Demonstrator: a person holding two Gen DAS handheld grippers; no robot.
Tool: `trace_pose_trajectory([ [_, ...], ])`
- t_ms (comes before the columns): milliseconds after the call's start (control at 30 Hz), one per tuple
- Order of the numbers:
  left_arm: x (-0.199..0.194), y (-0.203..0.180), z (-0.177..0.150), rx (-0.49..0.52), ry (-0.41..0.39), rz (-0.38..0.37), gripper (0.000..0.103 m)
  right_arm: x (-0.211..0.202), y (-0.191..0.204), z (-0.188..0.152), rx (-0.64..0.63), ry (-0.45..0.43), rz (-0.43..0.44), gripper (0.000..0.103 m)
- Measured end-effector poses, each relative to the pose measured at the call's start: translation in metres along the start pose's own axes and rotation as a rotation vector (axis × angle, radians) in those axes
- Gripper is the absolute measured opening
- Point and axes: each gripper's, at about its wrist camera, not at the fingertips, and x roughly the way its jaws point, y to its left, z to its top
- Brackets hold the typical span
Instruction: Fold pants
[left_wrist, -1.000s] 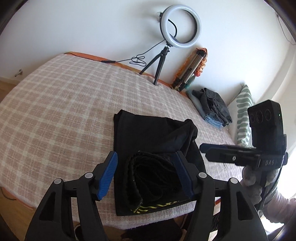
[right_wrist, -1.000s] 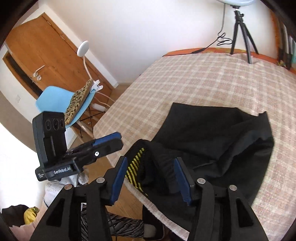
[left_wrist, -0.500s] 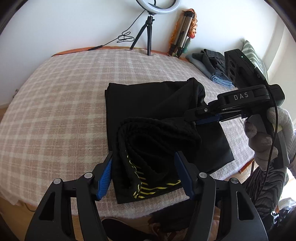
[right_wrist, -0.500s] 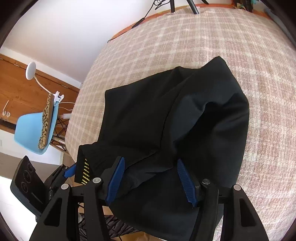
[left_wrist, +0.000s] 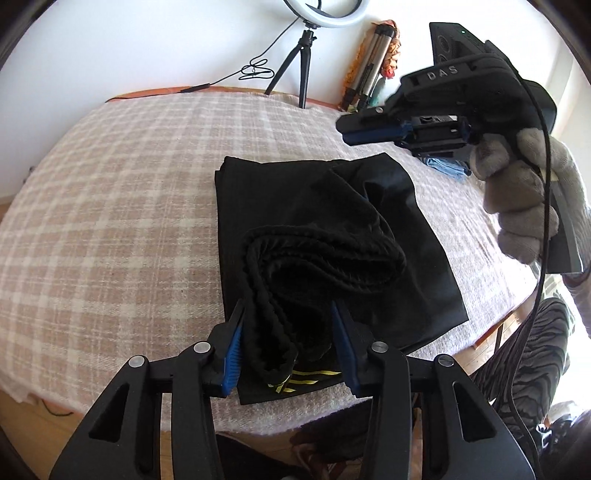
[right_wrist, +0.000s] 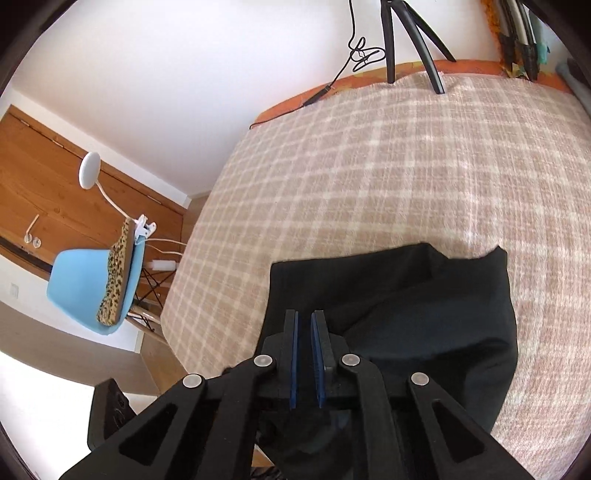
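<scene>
Black pants (left_wrist: 325, 229) lie partly folded on the checked bed cover (left_wrist: 110, 206), with the ribbed waistband (left_wrist: 273, 295) bunched near the front edge and yellow stripes showing below it. My left gripper (left_wrist: 290, 332) is open, its blue pads on either side of the waistband. My right gripper (right_wrist: 306, 321) is shut with nothing between its pads, above the black fabric (right_wrist: 424, 314). In the left wrist view the right gripper (left_wrist: 373, 129) is held high at the upper right in a gloved hand (left_wrist: 524, 206).
A ring light on a tripod (left_wrist: 306, 66) and folded tripods (left_wrist: 369, 74) stand at the far edge of the bed. Folded clothes (left_wrist: 443, 166) lie at the far right. A blue chair (right_wrist: 92, 280) with a leopard cushion stands left of the bed.
My right gripper has closed and lifted up off the pants. My left gripper has come closer around the waistband and stays open.
</scene>
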Motion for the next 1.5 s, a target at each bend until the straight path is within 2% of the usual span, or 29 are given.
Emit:
trace_pose_trajectory([
  [67,-0.001,0.003,0.0,-0.013,-0.002,0.005,0.042,0.009,0.005,0.017,-0.041,-0.022,0.009,0.025],
  [133,-0.003,0.004,-0.001,-0.017,-0.004,0.001,0.042,0.013,0.011,0.023,-0.093,0.011,-0.035,0.027],
  [167,-0.003,0.005,-0.002,-0.016,-0.004,0.001,0.042,0.01,0.014,0.02,-0.121,0.027,-0.033,0.032],
  [200,-0.002,0.006,-0.002,-0.02,-0.001,-0.001,0.042,0.005,0.017,0.013,-0.151,0.032,-0.041,0.039],
  [333,-0.001,0.01,0.0,-0.039,-0.005,-0.02,0.037,-0.011,0.016,-0.026,-0.21,0.084,-0.105,0.046],
  [400,-0.001,0.007,0.001,-0.033,-0.008,-0.019,0.036,-0.012,0.01,-0.043,-0.197,0.122,-0.115,0.053],
  [633,0.0,0.005,0.001,-0.016,-0.013,-0.017,0.031,0.013,-0.012,-0.073,-0.087,0.212,-0.048,0.053],
  [667,-0.001,0.005,0.0,-0.015,-0.012,-0.017,0.03,0.018,-0.012,-0.074,-0.073,0.225,-0.034,0.053],
  [733,-0.001,0.005,0.0,-0.018,-0.012,-0.017,0.03,0.026,-0.012,-0.076,-0.046,0.24,0.004,0.044],
  [800,-0.002,0.006,-0.001,-0.02,-0.013,-0.018,0.03,0.03,-0.007,-0.073,-0.046,0.232,0.012,0.023],
  [867,-0.004,0.006,-0.002,-0.029,-0.017,-0.029,0.03,0.027,-0.001,-0.066,-0.045,0.204,0.045,0.016],
  [1000,-0.006,0.011,0.001,-0.087,-0.017,-0.07,0.03,0.011,0.021,-0.038,-0.081,0.13,0.069,0.013],
  [1067,-0.006,0.014,0.002,-0.122,-0.014,-0.096,0.038,0.011,0.032,-0.019,-0.102,0.097,0.064,0.012],
  [1133,-0.006,0.016,0.003,-0.153,-0.007,-0.121,0.061,0.018,0.041,-0.002,-0.116,0.083,0.056,0.012],
  [1200,-0.004,0.015,0.003,-0.155,-0.003,-0.112,0.062,0.031,0.046,0.011,-0.112,0.092,0.055,0.012],
  [1267,-0.002,0.016,0.004,-0.152,0.006,-0.089,0.062,0.044,0.045,0.022,-0.121,0.102,0.039,0.017],
  [1367,0.005,0.017,0.004,-0.158,0.032,-0.059,0.062,0.067,0.043,0.033,-0.118,0.123,0.034,0.04],
  [1500,0.007,0.006,0.001,-0.09,0.035,-0.016,0.062,0.058,0.033,0.04,-0.111,0.094,0.057,0.048],
])
